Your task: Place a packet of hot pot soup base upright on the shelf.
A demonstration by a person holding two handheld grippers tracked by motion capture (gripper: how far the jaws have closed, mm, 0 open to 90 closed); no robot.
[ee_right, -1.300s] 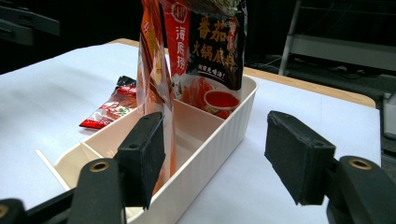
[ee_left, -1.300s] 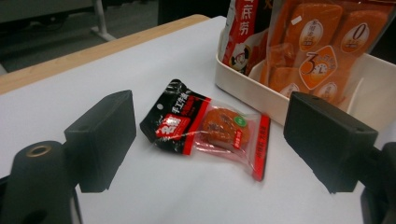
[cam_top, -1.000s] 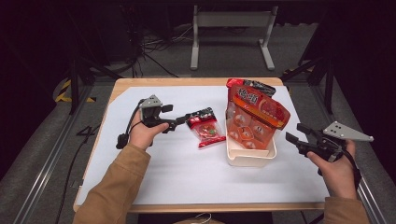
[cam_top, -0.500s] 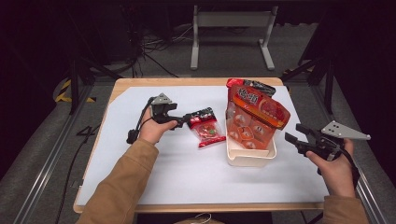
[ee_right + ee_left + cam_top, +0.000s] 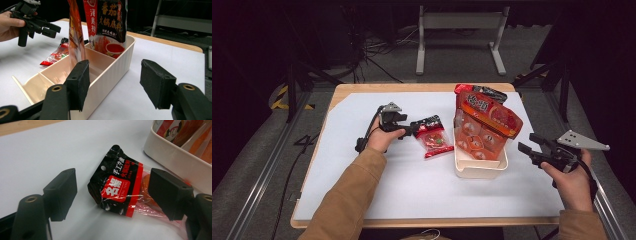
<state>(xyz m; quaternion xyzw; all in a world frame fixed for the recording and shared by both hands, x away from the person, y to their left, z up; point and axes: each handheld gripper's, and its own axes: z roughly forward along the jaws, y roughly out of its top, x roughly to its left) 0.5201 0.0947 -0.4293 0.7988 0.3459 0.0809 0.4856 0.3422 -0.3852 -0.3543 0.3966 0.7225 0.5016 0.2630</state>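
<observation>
Likely a packing job, roughly two thirds through by the look of things. Already standing upright in the cream bin (image 5: 479,170) at about 3 o'clock of the surface (image 5: 362,200): a large orange pouch (image 5: 487,122) and, behind it toward 12 o'clock, a dark-topped soup-base pouch (image 5: 110,22). Left out on the white sheet: one small black-and-red snack packet (image 5: 120,190), lying flat just beside the bin's 9 o'clock wall (near, not touching it, as far as can be told). Hovering over that packet's black header end, left gripper (image 5: 112,192), jaws wide, one to each side of it, nothing gripped yet. Held off at the bin's 3 o'clock side, right gripper (image 5: 113,85), jaws wide too and empty. Remaining, presumably: closing on the packet, lifting it, dropping it into the bin's free front compartment.
</observation>
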